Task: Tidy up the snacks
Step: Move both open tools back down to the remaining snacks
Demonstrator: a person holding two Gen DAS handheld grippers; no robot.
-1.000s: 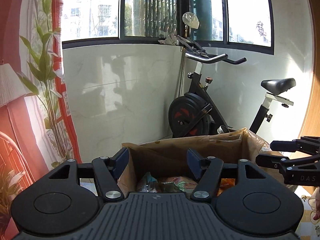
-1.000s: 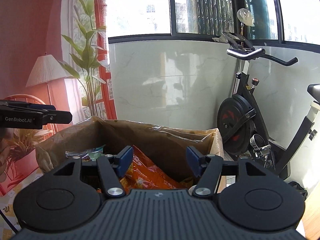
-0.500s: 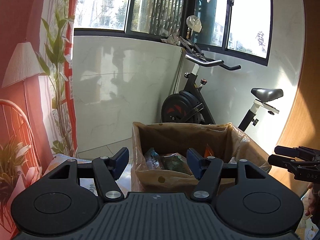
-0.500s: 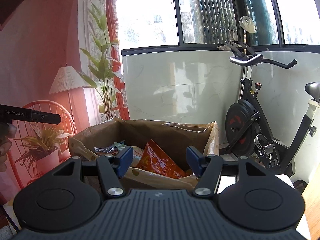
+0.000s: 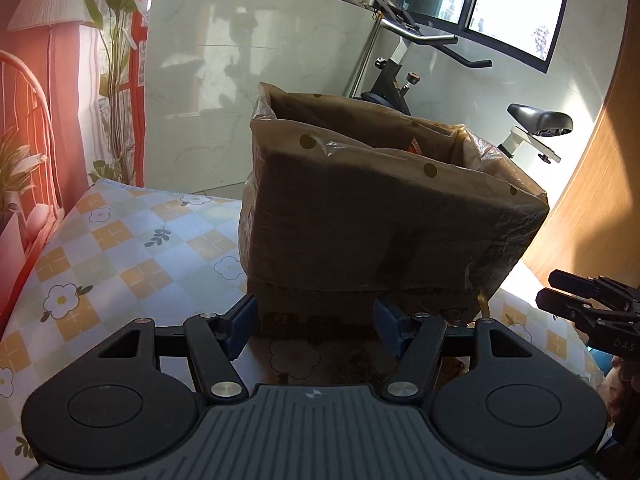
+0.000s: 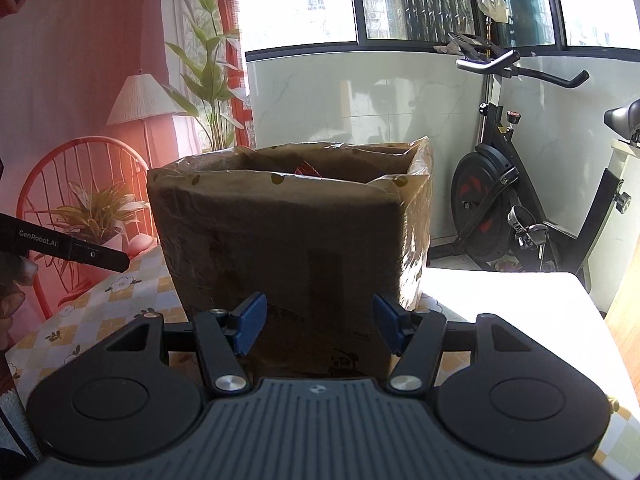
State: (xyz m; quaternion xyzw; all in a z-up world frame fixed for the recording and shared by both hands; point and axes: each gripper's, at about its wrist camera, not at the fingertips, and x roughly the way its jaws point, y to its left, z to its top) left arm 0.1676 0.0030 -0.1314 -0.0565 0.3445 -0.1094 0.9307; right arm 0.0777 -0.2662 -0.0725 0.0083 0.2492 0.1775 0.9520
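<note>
Both grippers have dropped and pulled back since a second ago: then they looked down into the box at the snack packets, now they face its shaded outer wall from lower down. The brown cardboard box lined with a clear, dotted plastic bag [image 5: 384,220] stands on the surface covered by a checked, flower-printed cloth [image 5: 120,248], toward its far edge. Only a sliver of an orange-red snack packet [image 6: 306,169] shows above the rim; the rest of the contents are hidden. The left gripper [image 5: 316,326] has its blue-padded jaws parted about halfway, with nothing between them, and sits just short of the box's near bottom edge. The right gripper [image 6: 318,322] is likewise parted and empty, facing the box wall; whether its fingertips touch the cardboard cannot be told. Behind the box, a black exercise bike [image 6: 504,200] stands by the white tiled wall under the window.
</note>
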